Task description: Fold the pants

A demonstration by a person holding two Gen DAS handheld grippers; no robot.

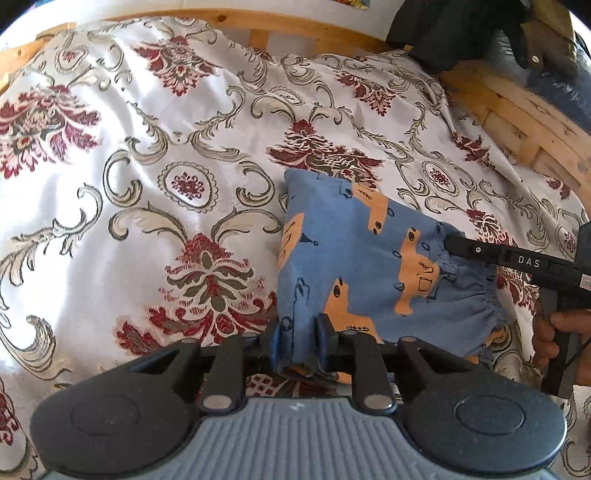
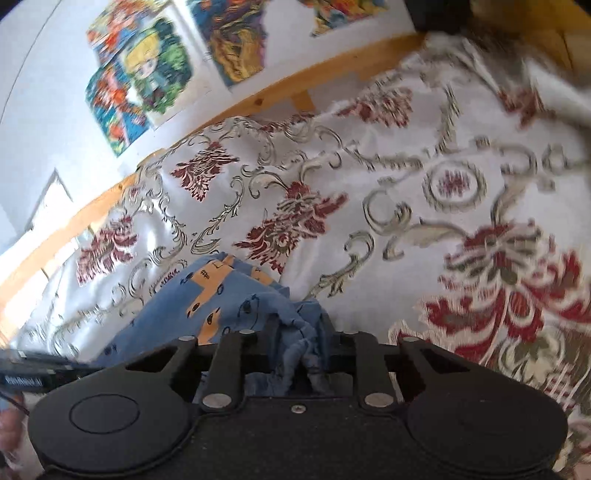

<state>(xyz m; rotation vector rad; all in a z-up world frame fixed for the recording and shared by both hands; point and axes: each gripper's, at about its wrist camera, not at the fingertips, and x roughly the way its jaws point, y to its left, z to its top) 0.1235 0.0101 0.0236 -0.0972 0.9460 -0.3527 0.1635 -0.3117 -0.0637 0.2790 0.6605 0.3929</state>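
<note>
Small blue pants (image 1: 354, 258) with an orange print lie bunched on the floral bedspread (image 1: 147, 166), their gathered elastic waistband toward the right. My left gripper (image 1: 298, 334) is shut on the near edge of the cloth. In the left wrist view my right gripper (image 1: 448, 240) comes in from the right, held by a hand (image 1: 554, 332), and pinches the waistband. In the right wrist view the right gripper (image 2: 303, 347) is shut on a wad of the blue pants (image 2: 207, 295), which stretch away to the left. That view is blurred by motion.
A wooden bed frame (image 1: 517, 110) runs around the far and right sides of the bedspread. Dark items (image 1: 461, 29) sit at the far right corner. Colourful pictures (image 2: 147, 74) hang on the white wall behind the bed.
</note>
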